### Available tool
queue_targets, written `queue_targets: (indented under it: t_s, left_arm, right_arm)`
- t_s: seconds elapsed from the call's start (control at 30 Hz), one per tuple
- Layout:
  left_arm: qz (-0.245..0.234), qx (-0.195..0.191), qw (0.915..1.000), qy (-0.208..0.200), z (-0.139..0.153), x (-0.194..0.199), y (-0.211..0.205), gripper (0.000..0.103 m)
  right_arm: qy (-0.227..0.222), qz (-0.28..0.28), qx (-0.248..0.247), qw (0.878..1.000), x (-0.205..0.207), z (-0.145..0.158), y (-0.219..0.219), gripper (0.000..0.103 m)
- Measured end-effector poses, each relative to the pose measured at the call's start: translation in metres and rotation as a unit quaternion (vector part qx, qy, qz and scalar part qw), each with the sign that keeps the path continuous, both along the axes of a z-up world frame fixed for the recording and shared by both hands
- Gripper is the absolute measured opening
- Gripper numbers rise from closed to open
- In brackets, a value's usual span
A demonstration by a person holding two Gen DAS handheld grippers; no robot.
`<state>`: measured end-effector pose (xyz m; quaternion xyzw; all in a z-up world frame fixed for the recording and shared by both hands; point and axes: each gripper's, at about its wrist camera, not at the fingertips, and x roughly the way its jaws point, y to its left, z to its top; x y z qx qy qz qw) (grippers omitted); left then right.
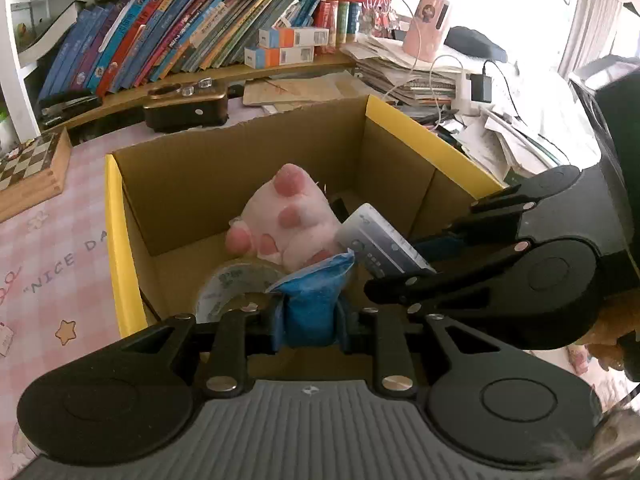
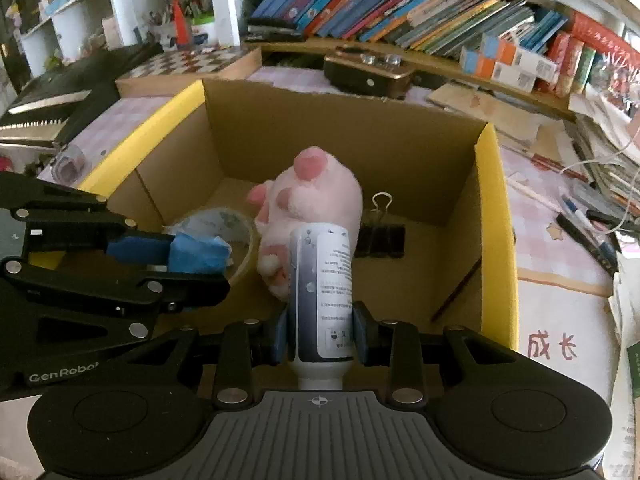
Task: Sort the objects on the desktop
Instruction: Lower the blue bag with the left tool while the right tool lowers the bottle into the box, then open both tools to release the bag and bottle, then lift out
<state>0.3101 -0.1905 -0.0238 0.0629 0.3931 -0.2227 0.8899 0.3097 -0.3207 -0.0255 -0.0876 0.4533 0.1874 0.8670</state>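
An open cardboard box [image 1: 120, 240] with yellow rims [image 2: 492, 216] holds a pink plush paw [image 1: 288, 216] [image 2: 316, 196], a tape roll [image 1: 228, 284] [image 2: 224, 220] and a black binder clip [image 2: 380, 236]. My left gripper [image 1: 310, 316] is shut on a blue packet [image 1: 314, 292], held over the box's near edge; it also shows in the right wrist view [image 2: 200, 256]. My right gripper [image 2: 320, 336] is shut on a white and grey tube [image 2: 322, 288], held over the box beside the paw. The tube also shows in the left wrist view [image 1: 380, 244].
A shelf of books [image 1: 180, 32] [image 2: 400, 4] runs behind the box. A dark case [image 1: 186, 106], a chessboard [image 1: 28, 164] and paper stacks with cables [image 1: 420, 76] surround it. Pens [image 2: 584, 224] lie to the right on the pink checked cloth.
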Motion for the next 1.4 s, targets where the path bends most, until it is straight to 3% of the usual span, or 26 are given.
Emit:
queue_targets:
  t_s: [0.2,0.3,0.4,0.43,0.53,0.57,0.8,1.0,1.4]
  left_arm:
    - [0.004,0.003,1.0000,-0.008,0.001,-0.001,0.001,0.025]
    - [0.017,-0.007,0.9995,-0.026,0.008,-0.008,0.004,0.034]
    - [0.030,-0.016,0.9984,-0.045,0.018,-0.015,0.008,0.051]
    - [0.036,-0.020,0.9977,-0.053,0.022,-0.018,0.010,0.061]
    - [0.047,-0.036,0.9956,-0.073,0.034,-0.027,0.016,0.076]
    - [0.051,-0.040,0.9949,-0.078,0.038,-0.030,0.018,0.081]
    - [0.086,-0.060,0.9868,-0.123,0.060,-0.063,0.028,0.087]
    - [0.131,-0.077,0.9789,-0.137,0.067,-0.090,0.047,0.091]
    - [0.186,-0.083,0.9694,-0.137,0.062,-0.128,0.081,0.091]
  right_arm:
    - [0.008,0.001,0.001,1.000,0.002,-0.002,0.001,0.033]
    - [-0.004,-0.005,0.004,1.000,-0.001,0.001,0.000,0.034]
    - [-0.023,-0.013,0.016,1.000,-0.007,0.010,-0.005,0.035]
    - [-0.031,-0.017,0.021,0.999,-0.009,0.014,-0.007,0.035]
    - [-0.057,-0.030,0.038,0.997,-0.020,0.027,-0.014,0.043]
    - [-0.066,-0.037,0.040,0.996,-0.023,0.031,-0.014,0.050]
    - [-0.124,-0.081,0.066,0.987,-0.050,0.054,-0.025,0.054]
    - [-0.162,-0.116,0.074,0.977,-0.073,0.064,-0.031,0.055]
    - [-0.154,-0.189,0.076,0.967,-0.111,0.052,-0.035,0.056]
